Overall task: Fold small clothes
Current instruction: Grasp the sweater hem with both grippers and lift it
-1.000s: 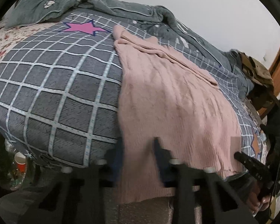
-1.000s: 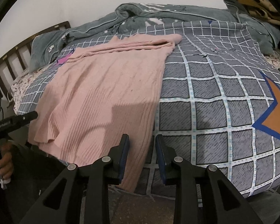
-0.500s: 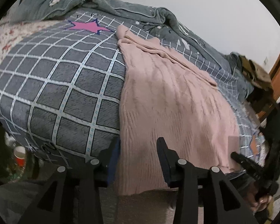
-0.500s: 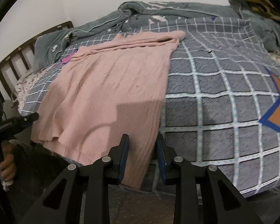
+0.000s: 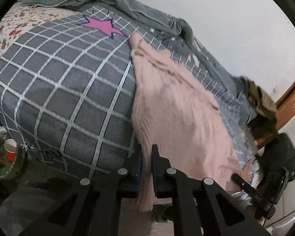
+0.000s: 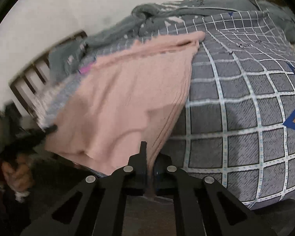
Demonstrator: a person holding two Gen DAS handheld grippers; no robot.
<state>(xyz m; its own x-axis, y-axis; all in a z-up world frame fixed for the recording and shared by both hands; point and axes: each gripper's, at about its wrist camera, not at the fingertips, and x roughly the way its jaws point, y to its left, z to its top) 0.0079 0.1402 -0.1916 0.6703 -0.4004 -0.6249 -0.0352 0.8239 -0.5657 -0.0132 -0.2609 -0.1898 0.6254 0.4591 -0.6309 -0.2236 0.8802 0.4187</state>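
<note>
— Pink knitted sweater [image 5: 179,114]: where is it being kept?
— It is being spread lengthwise over the grey checked bedcover [image 5: 55,90], its hem hanging off the near edge of the bed.
— Left gripper [image 5: 146,165]?
— Its fingers are being clenched on one hem corner.
— Right gripper [image 6: 150,164]?
— Its fingers are being pinched shut on the other hem corner.

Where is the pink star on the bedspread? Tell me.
In the left wrist view, the pink star sits at upper left on the checked bedspread, just left of the pink sweater's far end.
</note>
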